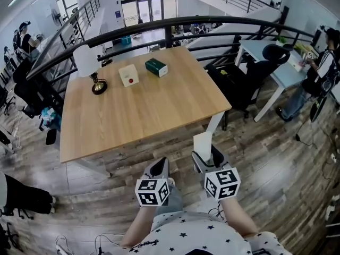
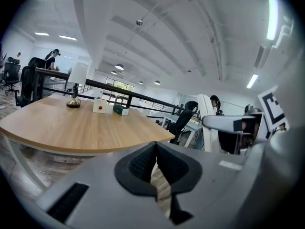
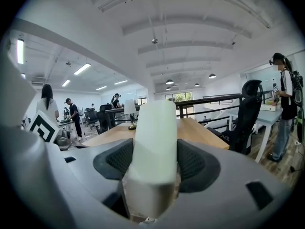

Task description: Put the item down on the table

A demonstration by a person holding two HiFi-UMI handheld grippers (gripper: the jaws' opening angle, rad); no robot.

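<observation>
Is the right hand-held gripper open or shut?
The right hand-held gripper is shut on a pale block: both pads press its sides.

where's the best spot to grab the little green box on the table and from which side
Probably take the green box across its two long sides, coming from above: it lies flat and low on the table, oblong, with bare wood around it and the white box apart beside it.
</observation>
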